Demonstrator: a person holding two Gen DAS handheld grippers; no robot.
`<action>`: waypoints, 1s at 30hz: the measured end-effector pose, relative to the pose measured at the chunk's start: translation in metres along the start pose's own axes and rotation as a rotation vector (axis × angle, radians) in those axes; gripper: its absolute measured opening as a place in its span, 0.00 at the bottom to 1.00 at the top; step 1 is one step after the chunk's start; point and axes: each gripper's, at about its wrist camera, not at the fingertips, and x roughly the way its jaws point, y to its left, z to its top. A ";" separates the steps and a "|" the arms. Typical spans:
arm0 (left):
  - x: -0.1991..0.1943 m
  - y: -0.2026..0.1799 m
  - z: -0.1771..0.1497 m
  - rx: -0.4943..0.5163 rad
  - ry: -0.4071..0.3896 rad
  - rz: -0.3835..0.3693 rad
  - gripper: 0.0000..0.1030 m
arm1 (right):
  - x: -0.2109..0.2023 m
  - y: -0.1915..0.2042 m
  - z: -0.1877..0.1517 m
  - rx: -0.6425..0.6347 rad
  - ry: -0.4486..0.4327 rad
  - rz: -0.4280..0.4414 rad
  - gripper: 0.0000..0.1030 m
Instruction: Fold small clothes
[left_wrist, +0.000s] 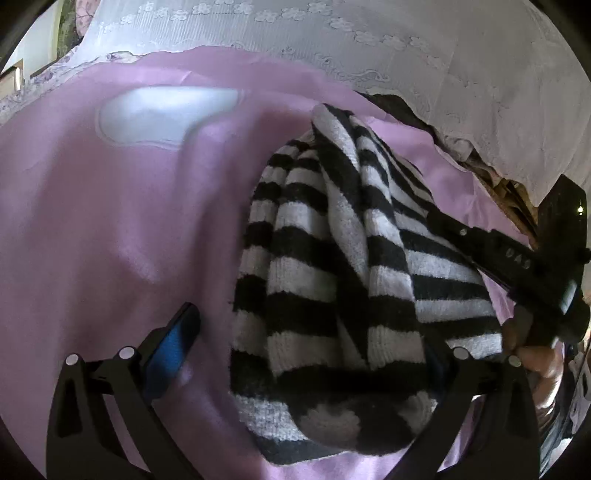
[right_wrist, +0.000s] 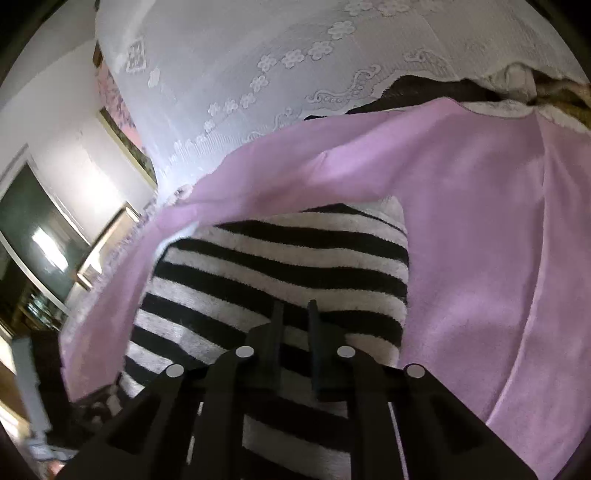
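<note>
Between the left gripper's (left_wrist: 314, 332) wide-spread fingers lies the striped knit (left_wrist: 343, 258).

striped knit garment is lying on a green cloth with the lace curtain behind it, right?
Not quite: the cloth under the striped knit garment is pink, not green. The left wrist view shows this plainly, and the right wrist view agrees. The lace curtain does hang behind it.

Striped knit garment (left_wrist: 332, 266) lies bunched on pink cloth (left_wrist: 110, 229) between spread fingers (left_wrist: 177, 339).
</note>
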 end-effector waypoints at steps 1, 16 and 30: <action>0.000 -0.002 -0.001 0.011 -0.008 0.009 0.96 | -0.002 0.000 -0.001 0.005 -0.010 0.000 0.09; -0.017 0.008 -0.006 0.019 -0.092 -0.014 0.96 | -0.058 0.045 -0.069 -0.187 -0.118 -0.089 0.30; -0.033 0.011 -0.033 -0.019 -0.071 -0.022 0.96 | -0.085 0.063 -0.114 -0.290 -0.157 -0.222 0.52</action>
